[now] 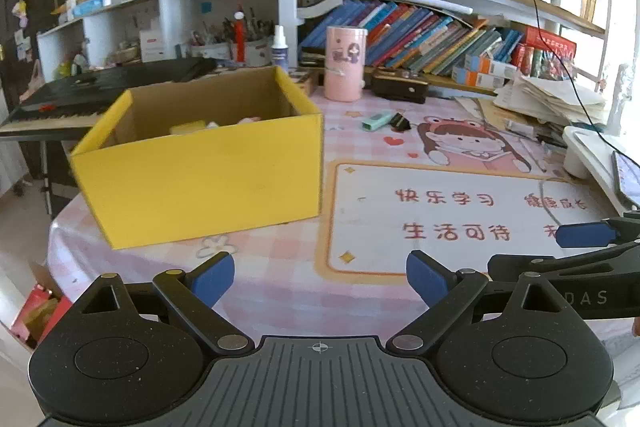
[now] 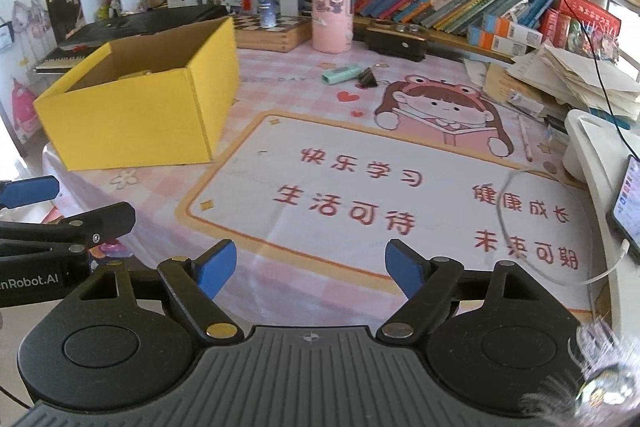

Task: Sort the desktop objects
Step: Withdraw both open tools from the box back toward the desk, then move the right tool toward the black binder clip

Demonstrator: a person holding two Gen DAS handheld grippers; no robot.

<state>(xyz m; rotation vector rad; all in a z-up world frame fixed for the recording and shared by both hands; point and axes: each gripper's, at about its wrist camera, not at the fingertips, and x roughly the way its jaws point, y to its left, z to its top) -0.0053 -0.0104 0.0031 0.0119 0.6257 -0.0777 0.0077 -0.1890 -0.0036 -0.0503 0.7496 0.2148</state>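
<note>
A yellow cardboard box (image 1: 208,171) stands open on the left of the desk mat, with a few small items inside (image 1: 188,127); it also shows in the right wrist view (image 2: 136,123). A mint-green eraser (image 1: 377,119) and a black binder clip (image 1: 400,123) lie side by side on the mat behind the box's right side; both show in the right wrist view, eraser (image 2: 340,74) and clip (image 2: 368,78). My left gripper (image 1: 320,277) is open and empty, low over the mat's front. My right gripper (image 2: 310,269) is open and empty, beside it to the right.
A pink cylinder holder (image 1: 345,63), a spray bottle (image 1: 279,47) and a black case (image 1: 400,87) stand at the back below book shelves. A paper stack (image 1: 552,103), white stand (image 2: 592,147) and phone (image 2: 628,203) are at right. A keyboard (image 1: 80,95) sits left.
</note>
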